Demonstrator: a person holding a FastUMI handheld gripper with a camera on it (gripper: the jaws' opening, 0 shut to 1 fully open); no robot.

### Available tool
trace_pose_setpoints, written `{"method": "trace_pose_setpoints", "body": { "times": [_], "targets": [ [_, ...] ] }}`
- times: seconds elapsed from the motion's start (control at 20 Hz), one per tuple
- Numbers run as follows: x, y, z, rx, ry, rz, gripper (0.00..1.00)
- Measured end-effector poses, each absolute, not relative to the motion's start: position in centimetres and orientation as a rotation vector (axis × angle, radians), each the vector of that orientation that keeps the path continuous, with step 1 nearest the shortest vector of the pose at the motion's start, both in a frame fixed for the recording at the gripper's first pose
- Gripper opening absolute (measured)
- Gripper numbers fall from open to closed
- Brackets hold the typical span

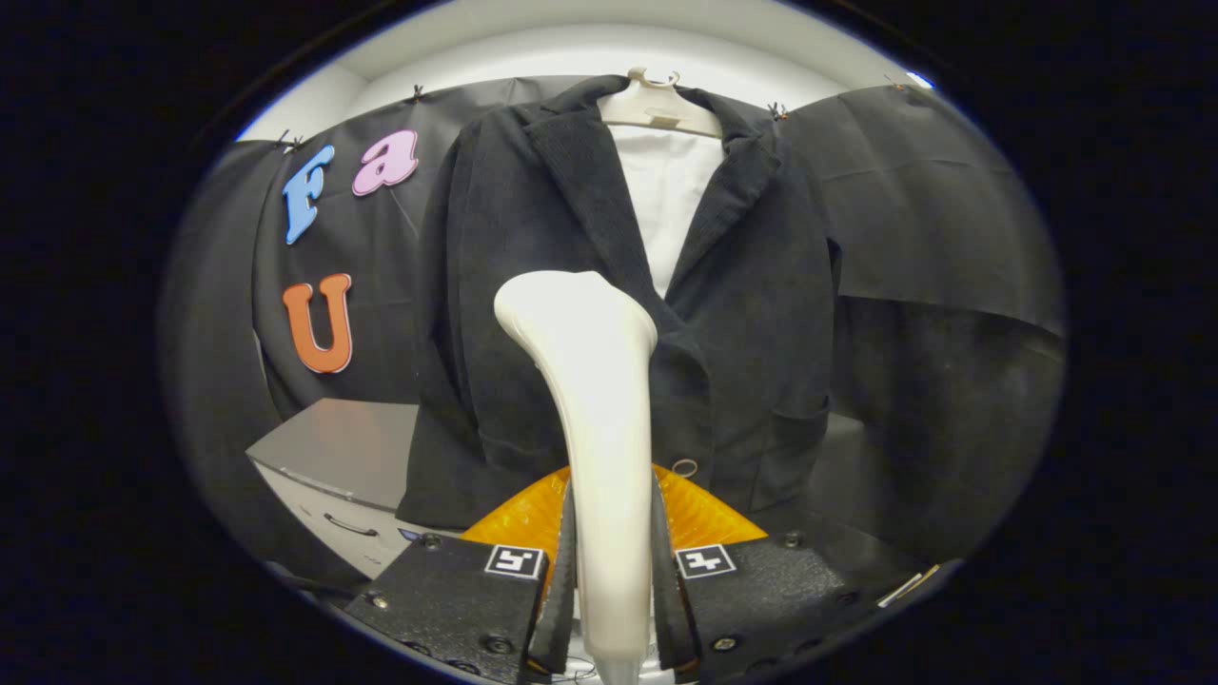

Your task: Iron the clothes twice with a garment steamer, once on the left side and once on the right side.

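The gripper (609,571) is held level and pointed straight at a hanging garment, its 2 fingers (561,580) clamped on the handle of a white garment steamer (595,419), 1 finger pressed against each side of the handle low down; the steamer stands upright between them, its handle rising and widening into a rounded head that leans slightly toward the left and sits in front of the lower left front panel of the dark jacket (533,285), though whether the head touches the cloth cannot be told; the jacket, a ribbed dark blazer with wide lapels, hangs beyond the fingers on a pale hanger (657,109) with a white shirt (671,200) showing in the open collar; its front is closed at the waist, with a flap pocket on each lower panel and a small ring (684,467) near the hem just right of the steamer handle; an orange ribbed piece (709,518) lies just ahead of the fingers under the jacket hem; to the left, below the jacket's sleeve, stands a grey cabinet (338,447) with a drawer handle on its pale front
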State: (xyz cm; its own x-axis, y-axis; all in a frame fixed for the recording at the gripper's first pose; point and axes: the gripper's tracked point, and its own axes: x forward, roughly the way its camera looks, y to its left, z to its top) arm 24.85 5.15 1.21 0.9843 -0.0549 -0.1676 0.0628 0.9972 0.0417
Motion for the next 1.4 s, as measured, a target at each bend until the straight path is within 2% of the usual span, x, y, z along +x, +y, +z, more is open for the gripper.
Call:
{"method": "trace_pose_setpoints", "body": {
  "times": [1.4],
  "targets": [
    [24.1,5.2,-17.4,0.07,0.421,-0.097,0.37]
  ]
}}
